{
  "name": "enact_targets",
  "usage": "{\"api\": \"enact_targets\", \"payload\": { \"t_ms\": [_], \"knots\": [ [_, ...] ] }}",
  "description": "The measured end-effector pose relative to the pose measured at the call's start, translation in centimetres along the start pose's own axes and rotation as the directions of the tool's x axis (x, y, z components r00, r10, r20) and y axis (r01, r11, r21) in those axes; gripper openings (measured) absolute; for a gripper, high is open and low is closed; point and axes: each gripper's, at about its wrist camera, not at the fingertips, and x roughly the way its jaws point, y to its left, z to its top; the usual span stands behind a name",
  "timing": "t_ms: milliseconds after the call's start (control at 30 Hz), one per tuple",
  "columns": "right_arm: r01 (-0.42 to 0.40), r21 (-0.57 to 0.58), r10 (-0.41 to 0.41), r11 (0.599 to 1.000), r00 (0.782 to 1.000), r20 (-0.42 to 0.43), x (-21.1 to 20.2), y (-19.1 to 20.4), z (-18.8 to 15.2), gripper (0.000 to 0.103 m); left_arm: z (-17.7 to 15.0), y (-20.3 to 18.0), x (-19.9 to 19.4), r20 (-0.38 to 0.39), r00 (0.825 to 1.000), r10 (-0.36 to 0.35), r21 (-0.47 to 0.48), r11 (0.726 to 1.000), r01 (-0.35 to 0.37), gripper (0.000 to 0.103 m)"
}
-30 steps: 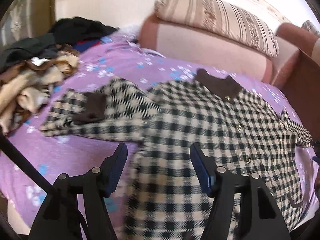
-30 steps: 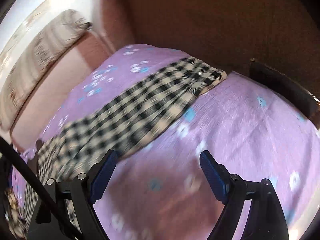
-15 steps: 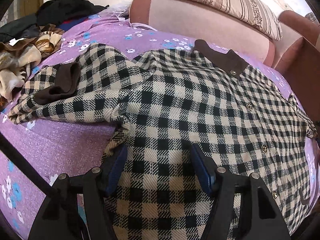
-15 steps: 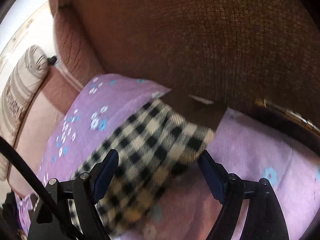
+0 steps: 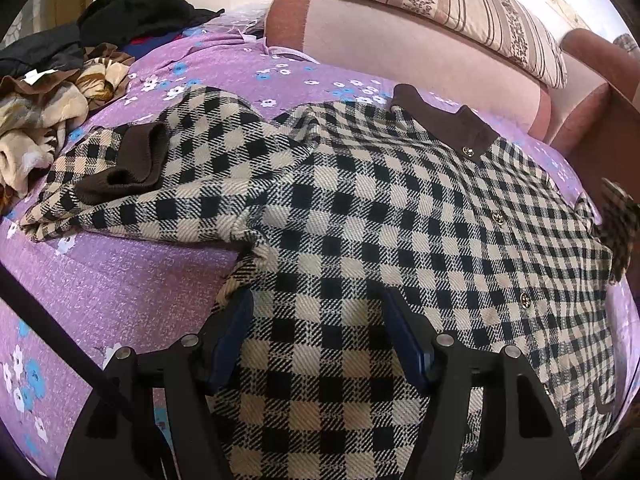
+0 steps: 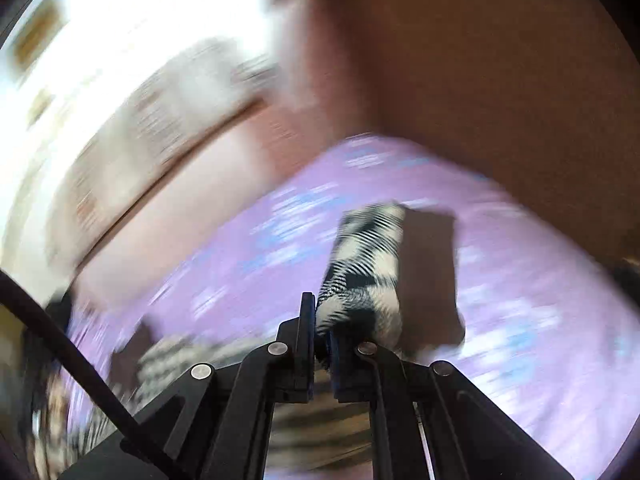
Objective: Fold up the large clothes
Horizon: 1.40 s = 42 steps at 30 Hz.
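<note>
A black-and-cream checked shirt (image 5: 380, 216) with a brown collar (image 5: 444, 116) lies buttoned and spread on the purple flowered bed cover (image 5: 100, 280). Its left sleeve with a brown cuff (image 5: 128, 164) is folded across toward the left. My left gripper (image 5: 318, 332) is open, low over the shirt's lower body, its fingers to either side of the cloth. My right gripper (image 6: 320, 332) is shut on the shirt's right sleeve (image 6: 364, 276) near its brown cuff (image 6: 432, 272) and holds it lifted above the cover. The raised sleeve also shows at the right edge of the left wrist view (image 5: 620, 224).
A heap of other clothes (image 5: 44, 92) lies at the back left of the bed. A pink sofa back (image 5: 400, 48) with a striped cushion (image 5: 440, 4) runs along the far side. A brown armrest (image 6: 500, 80) stands at the right. The right wrist view is motion-blurred.
My right gripper has closed on the sleeve end and lifted it, swinging left. My left gripper has come down closer over the shirt body and stays open.
</note>
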Motion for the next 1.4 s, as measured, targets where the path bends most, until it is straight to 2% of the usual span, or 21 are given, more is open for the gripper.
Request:
{"api": "enact_targets", "payload": {
  "t_ms": [67, 133, 200, 233, 267, 300, 333, 433, 500, 567, 633, 700, 800, 933, 1033, 1067, 1100, 1133, 1167, 1267, 1400],
  "knots": [
    [-0.109, -0.111, 0.1, 0.988, 0.992, -0.076, 0.8, 5.0, -2.3, 0.007, 0.0, 0.1, -0.3, 0.009, 1.0, -0.002, -0.003, 1.0, 0.002, 0.065],
    [-0.233, -0.213, 0.192, 0.949, 0.961, -0.198, 2.2, 10.1, -5.7, 0.007, 0.1, 0.2, -0.6, 0.018, 1.0, -0.004, -0.003, 1.0, 0.004, 0.065],
    [-0.379, -0.328, 0.249, 0.865, 0.893, -0.375, 3.7, 15.3, -10.4, 0.01, 0.3, 0.2, -0.9, 0.025, 1.0, -0.007, -0.008, 1.0, 0.007, 0.065],
    [-0.434, -0.379, 0.247, 0.817, 0.858, -0.451, 4.2, 17.3, -12.7, 0.011, 0.4, 0.2, -1.1, 0.029, 1.0, -0.008, -0.012, 1.0, 0.009, 0.065],
    [-0.471, -0.427, 0.229, 0.772, 0.833, -0.504, 4.1, 18.4, -14.7, 0.014, 0.4, 0.2, -1.3, 0.033, 0.999, -0.01, -0.014, 1.0, 0.01, 0.065],
    [-0.515, -0.494, 0.191, 0.701, 0.802, -0.566, 4.1, 20.2, -17.5, 0.031, 0.5, 0.3, -1.5, 0.038, 0.999, -0.013, -0.017, 1.0, 0.013, 0.065],
    [-0.535, -0.538, 0.159, 0.651, 0.789, -0.593, 3.7, 21.3, -19.5, 0.046, 0.6, 0.4, -1.7, 0.043, 0.999, -0.016, -0.02, 1.0, 0.016, 0.065],
    [-0.575, -0.607, 0.107, 0.548, 0.768, -0.631, 1.9, 22.0, -23.1, 0.049, 0.8, 0.6, -2.4, 0.057, 0.998, -0.024, -0.034, 0.999, 0.026, 0.065],
    [-0.577, -0.617, 0.101, 0.535, 0.769, -0.631, 1.0, 22.0, -23.5, 0.05, 0.9, 0.6, -2.8, 0.068, 0.997, -0.034, -0.038, 0.999, 0.037, 0.065],
    [-0.56, -0.607, 0.106, 0.564, 0.778, -0.619, 0.4, 20.9, -22.8, 0.052, 1.1, 0.1, -3.2, 0.079, 0.996, -0.044, -0.03, 0.998, 0.047, 0.065],
    [-0.497, -0.601, 0.1, 0.626, 0.815, -0.57, 0.3, 20.1, -20.8, 0.06, 1.3, -0.8, -3.4, 0.083, 0.995, -0.06, -0.011, 0.998, 0.062, 0.065],
    [-0.408, -0.586, 0.089, 0.7, 0.864, -0.496, -1.2, 18.0, -19.3, 0.062, 1.7, -2.4, -3.4, 0.065, 0.992, -0.104, 0.025, 0.994, 0.103, 0.066],
    [-0.274, -0.543, 0.054, 0.794, 0.921, -0.386, -0.7, 16.4, -16.6, 0.064, 2.2, -5.5, -2.4, 0.023, 0.987, -0.161, 0.085, 0.984, 0.159, 0.067],
    [-0.187, -0.38, 0.068, 0.906, 0.95, -0.305, -0.3, 13.0, -14.2, 0.065, 3.3, -9.8, 1.6, -0.094, 0.967, -0.236, 0.098, 0.965, 0.245, 0.067],
    [-0.13, -0.314, 0.048, 0.94, 0.965, -0.257, 0.3, 10.8, -12.8, 0.065, 3.6, -12.2, 5.3, -0.2, 0.94, -0.278, 0.051, 0.955, 0.293, 0.066],
    [-0.112, -0.298, 0.038, 0.948, 0.969, -0.244, 0.3, 10.0, -12.4, 0.065, 3.7, -12.7, 5.7, -0.187, 0.948, -0.256, 0.058, 0.961, 0.271, 0.056],
    [-0.096, -0.282, 0.028, 0.954, 0.971, -0.236, 0.4, 9.2, -12.0, 0.065, 3.9, -13.3, 5.7, -0.164, 0.96, -0.227, 0.077, 0.967, 0.242, 0.028],
    [-0.083, -0.269, 0.02, 0.96, 0.973, -0.229, 0.4, 8.5, -11.7, 0.065, 4.2, -14.0, 5.8, -0.174, 0.962, -0.212, 0.096, 0.968, 0.231, 0.015],
    [-0.071, -0.261, 0.012, 0.963, 0.975, -0.224, 0.6, 8.2, -11.4, 0.065, 4.6, -14.2, 5.8, -0.181, 0.959, -0.217, 0.091, 0.967, 0.236, 0.009],
    [-0.027, -0.245, -0.023, 0.969, 0.979, -0.202, 1.4, 7.3, -10.8, 0.065, 6.5, -13.6, 3.6, -0.092, 0.972, -0.216, 0.074, 0.972, 0.223, 0.009],
    [-0.024, -0.228, -0.014, 0.973, 0.986, -0.165, 1.9, 7.1, -9.6, 0.065, 9.2, -10.1, 1.2, 0.039, 0.99, -0.138, 0.046, 0.99, 0.136, 0.009]
  ]
}}
